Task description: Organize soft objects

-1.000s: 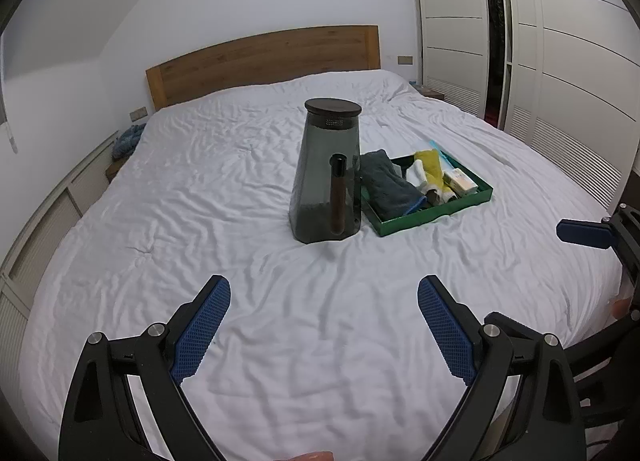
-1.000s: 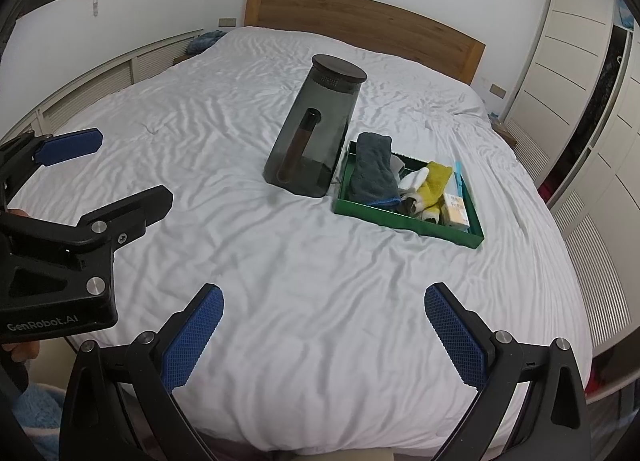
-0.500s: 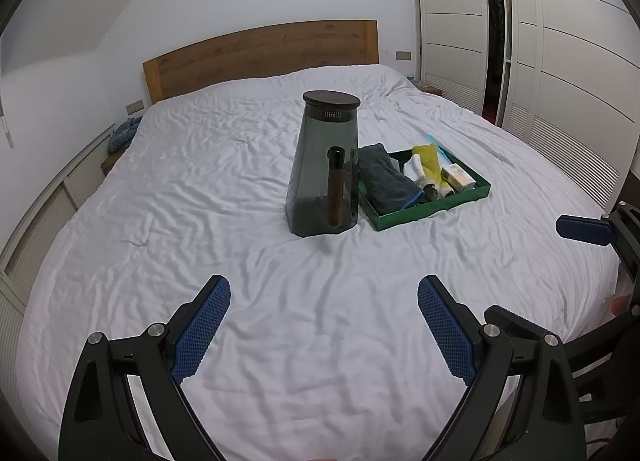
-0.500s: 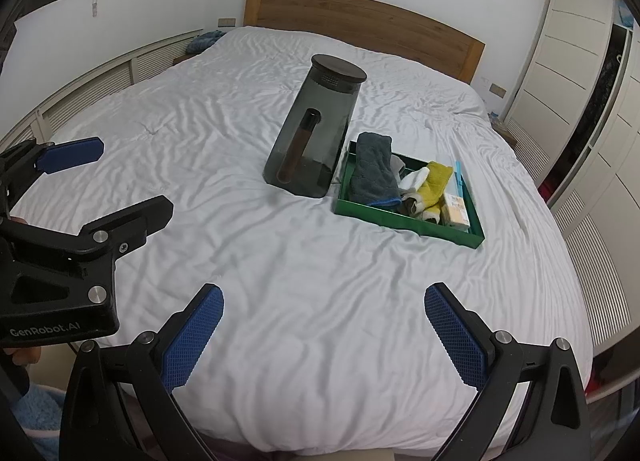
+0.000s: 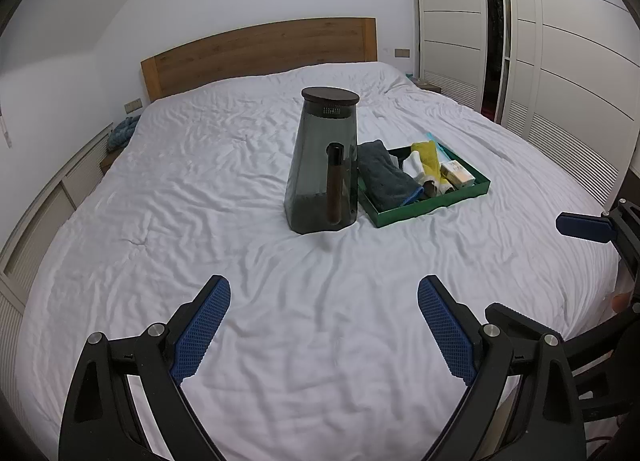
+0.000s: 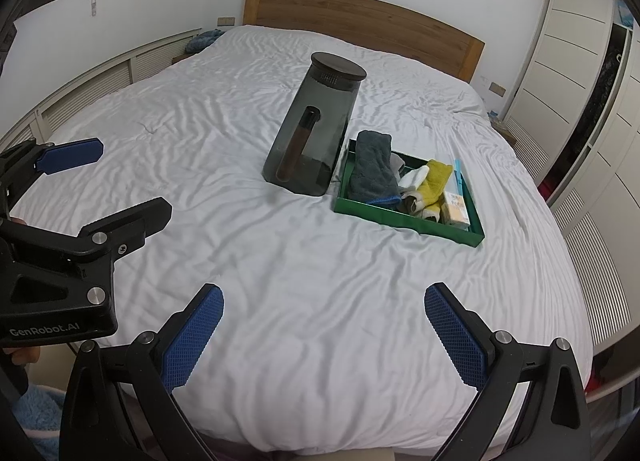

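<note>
Soft cloths fill a green tray (image 5: 432,208) on the white bed (image 5: 240,189). Going left to right, a tall smoky-grey pitcher (image 5: 322,165) with a dark lid stands upright, touching the tray's left wall; inside the tray lie a folded grey towel (image 5: 382,175), a white cloth (image 5: 414,165), a yellow cloth (image 5: 430,155) and a small box (image 5: 458,175) (a dark roll sits in front, too small to identify). Left gripper (image 5: 324,325) and right gripper (image 6: 324,335) hang near the bed's foot, jaws spread wide, holding nothing
</note>
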The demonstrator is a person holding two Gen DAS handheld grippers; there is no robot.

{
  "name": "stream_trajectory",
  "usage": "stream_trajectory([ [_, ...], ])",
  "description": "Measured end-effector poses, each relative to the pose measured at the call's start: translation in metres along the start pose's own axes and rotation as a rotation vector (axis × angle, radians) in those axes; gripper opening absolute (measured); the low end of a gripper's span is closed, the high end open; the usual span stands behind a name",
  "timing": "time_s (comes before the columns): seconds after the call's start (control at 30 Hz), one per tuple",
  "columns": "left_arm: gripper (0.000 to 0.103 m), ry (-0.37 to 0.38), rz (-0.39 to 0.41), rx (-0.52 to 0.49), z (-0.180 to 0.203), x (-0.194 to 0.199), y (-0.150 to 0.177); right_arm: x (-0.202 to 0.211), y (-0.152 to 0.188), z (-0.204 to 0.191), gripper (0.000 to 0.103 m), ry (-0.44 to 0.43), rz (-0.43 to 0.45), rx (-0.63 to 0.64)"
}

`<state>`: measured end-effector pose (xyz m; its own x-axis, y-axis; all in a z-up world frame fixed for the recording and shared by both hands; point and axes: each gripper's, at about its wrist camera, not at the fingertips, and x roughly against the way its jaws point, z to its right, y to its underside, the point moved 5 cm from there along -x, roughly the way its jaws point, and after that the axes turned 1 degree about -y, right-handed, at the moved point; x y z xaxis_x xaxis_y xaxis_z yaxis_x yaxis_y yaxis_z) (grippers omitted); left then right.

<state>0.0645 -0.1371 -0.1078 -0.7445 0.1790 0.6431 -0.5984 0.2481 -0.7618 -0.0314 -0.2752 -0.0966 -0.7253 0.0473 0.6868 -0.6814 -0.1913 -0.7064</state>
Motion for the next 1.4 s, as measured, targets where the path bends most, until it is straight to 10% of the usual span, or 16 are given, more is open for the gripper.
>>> stream_trajectory([
  [1.4, 0.092, 0.009, -0.01, -0.01, 0.0003, -0.0018, 0.0045, -0.0012, 0.0015, -0.0016, 0.103, 0.001, -0.001, 0.002],
])
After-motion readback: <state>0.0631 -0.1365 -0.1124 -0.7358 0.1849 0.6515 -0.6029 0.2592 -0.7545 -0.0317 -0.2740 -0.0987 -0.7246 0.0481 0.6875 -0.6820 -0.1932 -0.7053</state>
